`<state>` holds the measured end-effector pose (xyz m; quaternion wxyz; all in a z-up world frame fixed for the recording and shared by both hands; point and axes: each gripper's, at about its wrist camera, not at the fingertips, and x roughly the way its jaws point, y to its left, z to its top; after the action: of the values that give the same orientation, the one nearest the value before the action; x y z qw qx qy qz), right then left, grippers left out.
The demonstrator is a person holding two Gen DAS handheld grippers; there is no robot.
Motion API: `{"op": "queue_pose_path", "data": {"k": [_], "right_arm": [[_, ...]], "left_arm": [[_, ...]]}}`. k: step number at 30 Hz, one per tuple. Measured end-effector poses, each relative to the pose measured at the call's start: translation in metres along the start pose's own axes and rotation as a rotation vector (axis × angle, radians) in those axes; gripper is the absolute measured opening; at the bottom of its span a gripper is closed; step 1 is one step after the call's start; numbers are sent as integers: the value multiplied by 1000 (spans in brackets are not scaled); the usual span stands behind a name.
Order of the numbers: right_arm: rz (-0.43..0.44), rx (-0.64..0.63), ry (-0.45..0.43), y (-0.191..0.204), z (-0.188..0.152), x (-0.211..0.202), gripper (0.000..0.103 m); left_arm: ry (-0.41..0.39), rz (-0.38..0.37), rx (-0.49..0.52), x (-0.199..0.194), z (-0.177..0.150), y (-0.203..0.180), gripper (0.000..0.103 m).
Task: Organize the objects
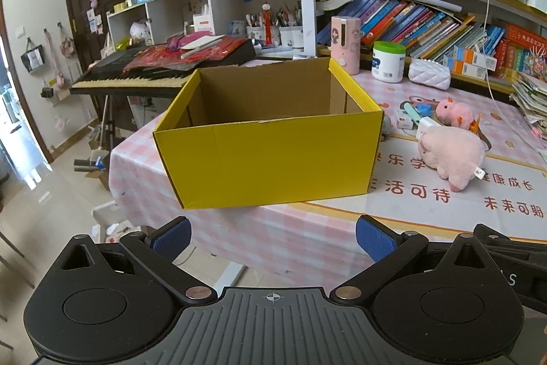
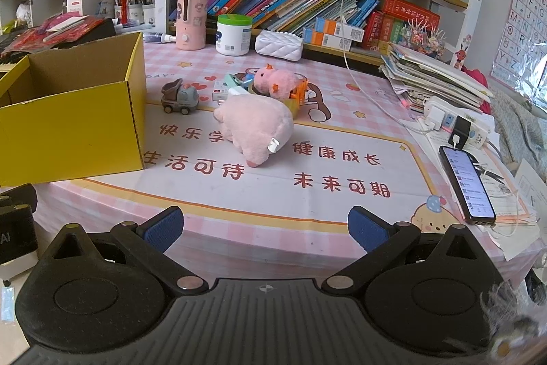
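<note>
A keyboard stands at the far left beyond the bench, with red papers heaped on it. On the bench's left part sits the yellow box, its top open and nothing showing inside on the walls in view. The left tool hangs in front of the box at the bench's near edge, blue pads spread wide with nothing between them.

Just right of the box stands a grey toy truck. Next to it lies the big pink plush on its side on the printed mat, a white tag at its rear. Behind it, touching or nearly so, sit a small pink plush, an orange toy and a few small packets too jumbled to tell apart. Farther back by the shelves stand a pink dispenser, a green-lidded tub and a white quilted pouch.

The right tool hovers over the near edge of the mat, well apart from the plush, pads equally wide and bare.

At the right lie a phone, screen lit, a power strip and a stack of papers.
</note>
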<state>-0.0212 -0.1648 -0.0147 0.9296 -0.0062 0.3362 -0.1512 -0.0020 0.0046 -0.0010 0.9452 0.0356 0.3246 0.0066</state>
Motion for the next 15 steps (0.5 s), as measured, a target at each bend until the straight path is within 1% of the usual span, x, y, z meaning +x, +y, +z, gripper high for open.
{"op": "queue_pose_path", "data": {"k": [15], "right_arm": [[-1, 5, 4, -3, 1, 0, 103]], "left_arm": [[-1, 3, 5, 0, 2, -3, 103]]}}
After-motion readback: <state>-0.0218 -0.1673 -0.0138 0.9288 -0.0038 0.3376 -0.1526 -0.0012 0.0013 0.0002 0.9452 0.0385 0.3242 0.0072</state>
